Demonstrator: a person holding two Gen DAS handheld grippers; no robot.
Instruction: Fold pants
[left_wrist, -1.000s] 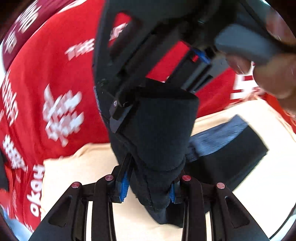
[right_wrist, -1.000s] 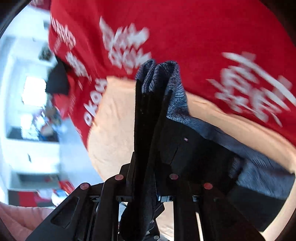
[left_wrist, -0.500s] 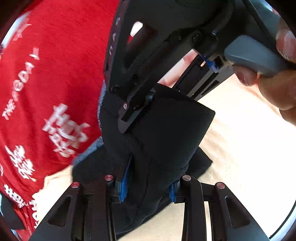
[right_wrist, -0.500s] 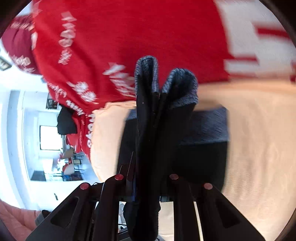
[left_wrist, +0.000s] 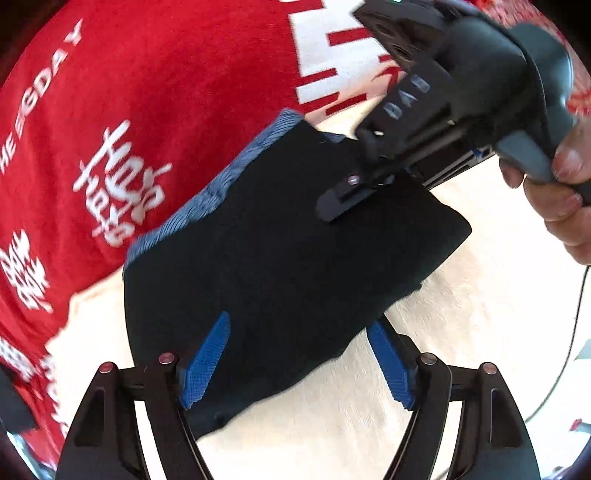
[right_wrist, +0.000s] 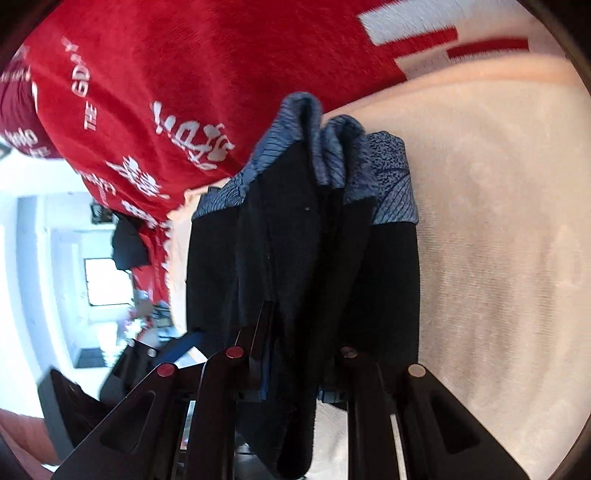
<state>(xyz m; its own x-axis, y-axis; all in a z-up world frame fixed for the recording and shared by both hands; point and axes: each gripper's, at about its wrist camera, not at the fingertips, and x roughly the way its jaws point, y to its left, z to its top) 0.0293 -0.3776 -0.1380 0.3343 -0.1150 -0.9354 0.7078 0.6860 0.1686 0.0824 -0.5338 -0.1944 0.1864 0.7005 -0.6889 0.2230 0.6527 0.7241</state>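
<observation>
At nine o'clock in the left wrist view a red shirt with white lettering (left_wrist: 129, 122) fills the frame, worn by the person standing at the edge of the cream surface (left_wrist: 480, 332). Toward the centre lie the black pants (left_wrist: 280, 258), folded into a flat block on that surface, with a blue-grey waistband (left_wrist: 214, 192) along their ten-o'clock edge. At six o'clock the left gripper (left_wrist: 295, 362) stands wide, its blue pads (left_wrist: 205, 362) spread to either side of the near edge of the pants and not pressing the cloth. At two o'clock the right gripper (left_wrist: 354, 192) reaches in over the far corner of the pants, with the person's right hand (left_wrist: 554, 192) wrapped around its handle.

From the right wrist view the same red shirt (right_wrist: 184, 92) sits at ten o'clock. At the centre the right gripper (right_wrist: 295, 369) is clamped narrowly on a bunched ridge of the pants (right_wrist: 288, 240), whose waistband (right_wrist: 325, 147) stands up at twelve o'clock. The cream surface (right_wrist: 498, 240) spreads out at three o'clock.
</observation>
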